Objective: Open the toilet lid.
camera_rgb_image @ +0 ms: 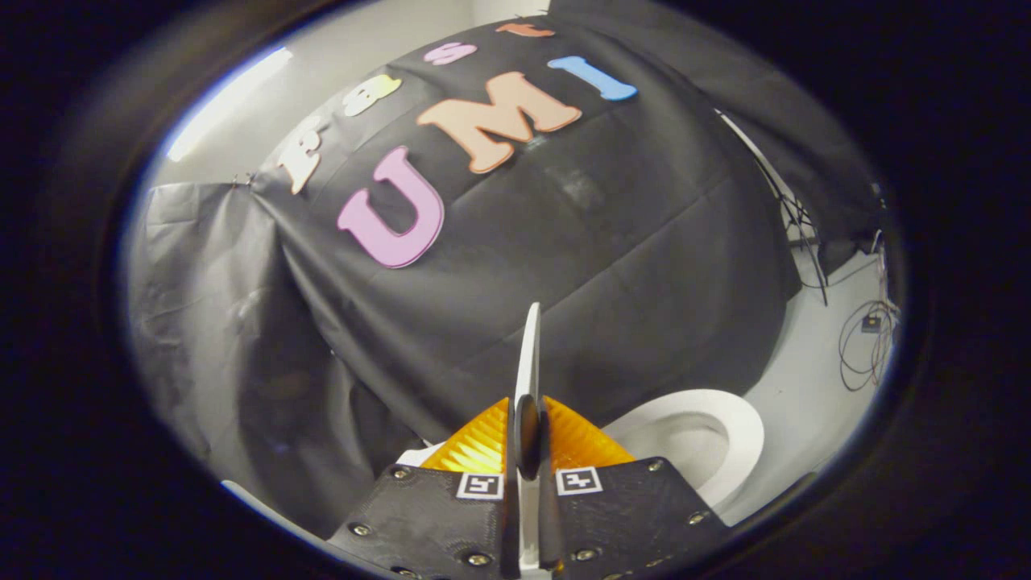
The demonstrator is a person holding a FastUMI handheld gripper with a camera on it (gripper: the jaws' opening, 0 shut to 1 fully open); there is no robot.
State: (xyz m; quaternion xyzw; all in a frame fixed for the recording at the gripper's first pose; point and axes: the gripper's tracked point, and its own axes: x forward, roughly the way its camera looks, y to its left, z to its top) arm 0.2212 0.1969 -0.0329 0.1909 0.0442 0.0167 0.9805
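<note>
Low in the frame, the gripper [527, 439] is clamped on the toilet lid [529, 354], edge-on and raised above the bowl [729, 431] at lower right. The lift looks nearly done; next it likely needs tipping back, then letting go

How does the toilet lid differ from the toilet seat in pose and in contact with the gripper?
The toilet lid stands raised, seen edge-on as a thin upright strip; the toilet seat lies flat as a wide ring around the bowl. The lid sits between the fingers of the gripper, which press on it from both sides; the seat lies beside them, untouched. Both are white.
</note>
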